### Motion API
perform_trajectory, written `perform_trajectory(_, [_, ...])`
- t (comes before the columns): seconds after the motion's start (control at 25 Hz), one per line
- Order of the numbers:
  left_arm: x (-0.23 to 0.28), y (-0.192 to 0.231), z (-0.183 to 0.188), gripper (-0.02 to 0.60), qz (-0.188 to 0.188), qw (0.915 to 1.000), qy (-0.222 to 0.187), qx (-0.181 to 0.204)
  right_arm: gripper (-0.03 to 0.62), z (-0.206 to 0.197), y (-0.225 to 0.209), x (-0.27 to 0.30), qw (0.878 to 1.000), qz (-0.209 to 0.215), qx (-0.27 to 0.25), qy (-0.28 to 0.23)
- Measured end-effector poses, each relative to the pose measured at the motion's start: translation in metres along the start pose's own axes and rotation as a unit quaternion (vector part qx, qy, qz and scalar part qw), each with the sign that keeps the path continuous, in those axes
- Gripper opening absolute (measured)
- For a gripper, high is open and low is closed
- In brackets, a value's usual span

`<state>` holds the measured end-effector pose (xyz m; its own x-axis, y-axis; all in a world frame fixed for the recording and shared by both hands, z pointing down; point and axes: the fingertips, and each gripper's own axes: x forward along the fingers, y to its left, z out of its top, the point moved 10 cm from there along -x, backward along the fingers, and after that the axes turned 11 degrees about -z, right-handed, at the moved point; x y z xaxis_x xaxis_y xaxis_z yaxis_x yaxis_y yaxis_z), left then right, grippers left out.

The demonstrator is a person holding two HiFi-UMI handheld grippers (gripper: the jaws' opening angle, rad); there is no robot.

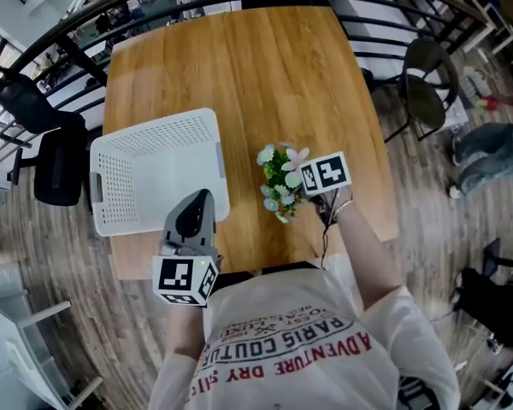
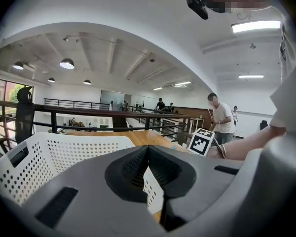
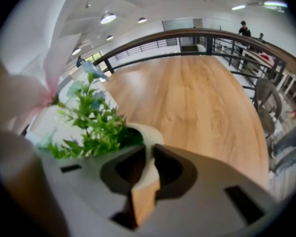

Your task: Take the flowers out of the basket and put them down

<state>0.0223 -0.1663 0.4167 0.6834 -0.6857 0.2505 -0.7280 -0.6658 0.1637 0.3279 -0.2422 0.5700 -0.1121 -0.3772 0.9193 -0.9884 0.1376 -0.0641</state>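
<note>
Basket of white perforated plastic sits on the left part of the desk, and nothing shows inside it. The left tool hovers over its near right corner with its jaws brought together on nothing, so it plays no part in the carrying. To the right of the basket, and clear of it, the flowers stand low over bare wood near the desk's front edge: a small bunch of pale blooms and green leaves in a cream pot. The right tool has its jaws nearly closed on the thin rim of that pot, with the wall of the pot pinched between the pads. I judge the taking-out done and the putting-down in hand. Whether the pot's base already bears on the wood I cannot tell. The next move calls for letting the pot settle upright, then parting the jaws and drawing the right tool straight back so the rim is not dragged and the bunch does not tip. The desk is warm, glossy wood grain, otherwise bare. A dark curved railing runs behind it, dark chairs stand on either side on a plank floor, and people stand well back under ceiling lights.
</note>
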Motion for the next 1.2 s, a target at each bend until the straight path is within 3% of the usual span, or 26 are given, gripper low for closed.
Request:
perform_trajectory(0.52, [0.001, 0.009, -0.005, 0.028, 0.002, 0.9999, 0.01, -0.002, 0.084, -0.007, -0.009, 0.017, 0.998, -0.012, 0.06, 0.023])
perform_trajectory(0.68, [-0.001, 0.012, -0.001, 0.028, -0.005, 0.9999, 0.008, 0.003, 0.146, -0.003, -0.007, 0.004, 0.998, -0.043, 0.05, -0.004])
perform_trajectory(0.88, [0.0, 0.017, 0.009, 0.028, -0.018, 0.9998, -0.004, 0.011, 0.135, 0.024, -0.008, -0.051, 0.992, -0.072, 0.062, -0.088])
perform_trajectory(1.0, [-0.006, 0.026, 0.016, 0.028, -0.022, 0.9996, -0.008, 0.019, 0.052, 0.044, 0.008, -0.091, 0.98, -0.077, 0.065, -0.172])
perform_trajectory(1.2, [-0.026, 0.047, 0.033, 0.028, -0.023, 0.9988, -0.028, 0.033, 0.034, 0.068, 0.058, -0.142, 0.956, -0.054, 0.032, -0.287])
